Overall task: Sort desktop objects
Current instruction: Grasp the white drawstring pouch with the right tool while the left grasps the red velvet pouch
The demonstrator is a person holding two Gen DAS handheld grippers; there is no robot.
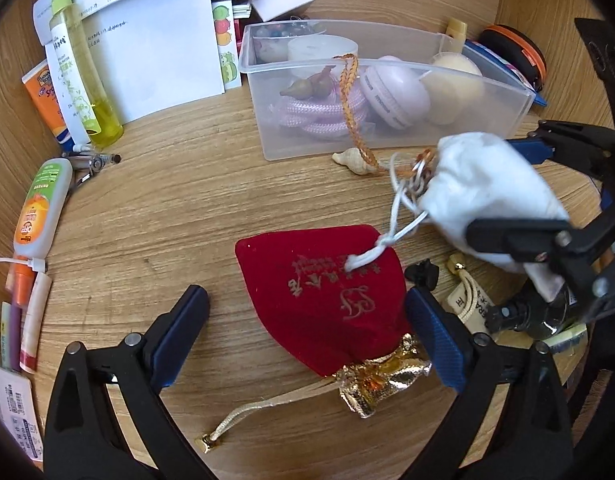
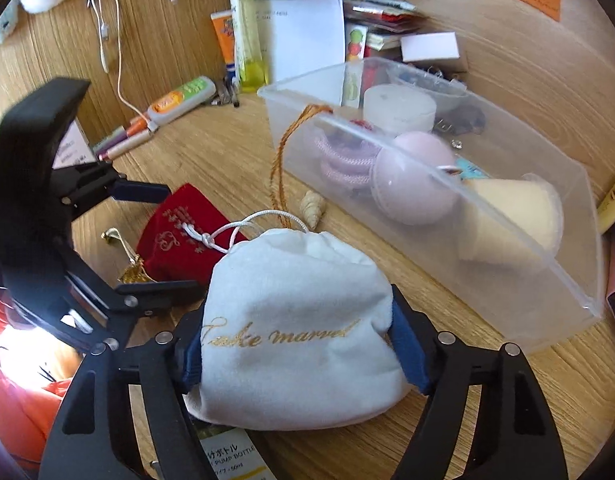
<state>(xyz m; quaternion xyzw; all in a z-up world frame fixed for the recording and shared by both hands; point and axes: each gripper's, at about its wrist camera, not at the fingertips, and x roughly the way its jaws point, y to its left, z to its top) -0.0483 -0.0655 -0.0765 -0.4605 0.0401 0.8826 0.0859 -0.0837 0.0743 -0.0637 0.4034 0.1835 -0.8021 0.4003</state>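
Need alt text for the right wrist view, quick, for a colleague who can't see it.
The right gripper clamps a white drawstring pouch above the wooden desk. A clear plastic bin of trinkets sits to the right; a red pouch lies behind, beside the open left gripper.

The left wrist view looks steeply down onto the wooden surface (image 1: 167, 184) from close above, facing the clear bin (image 1: 387, 92) at upper centre. The right wrist view sits lower and nearer, looking forward along the surface. Both share the bin (image 2: 447, 184), red pouch (image 1: 327, 300) (image 2: 179, 236), white pouch (image 1: 487, 196) (image 2: 299, 332) and seashell (image 1: 353, 161) (image 2: 313, 208).
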